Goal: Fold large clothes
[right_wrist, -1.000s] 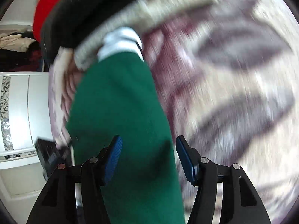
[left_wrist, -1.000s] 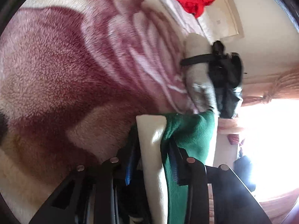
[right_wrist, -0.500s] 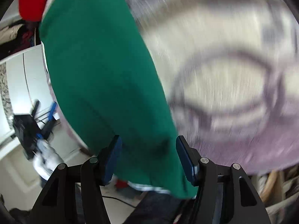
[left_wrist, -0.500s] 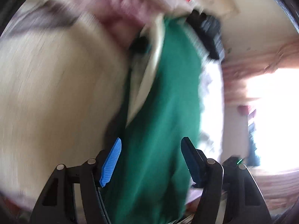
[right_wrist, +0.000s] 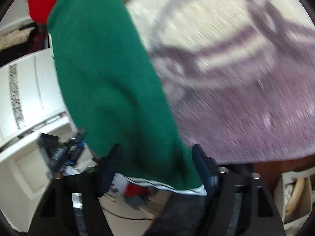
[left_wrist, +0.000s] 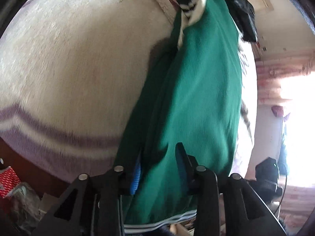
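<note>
Stretching from the near edge of the bed to its far end, a green garment lies lengthwise over a fleecy cream and purple blanket. Its striped white hem hangs at the near edge, just below the left gripper. That gripper's jaws have just been closing and now pinch a fold of the green cloth between the blue pads. The right gripper has just been opening; its jaws stand wide apart with the garment's near end lying between them, and the pads do not visibly press the cloth. At the far end a cream collar shows, with a red cloth and a black item beyond it. White cabinets stand to the left in the right wrist view.
</note>
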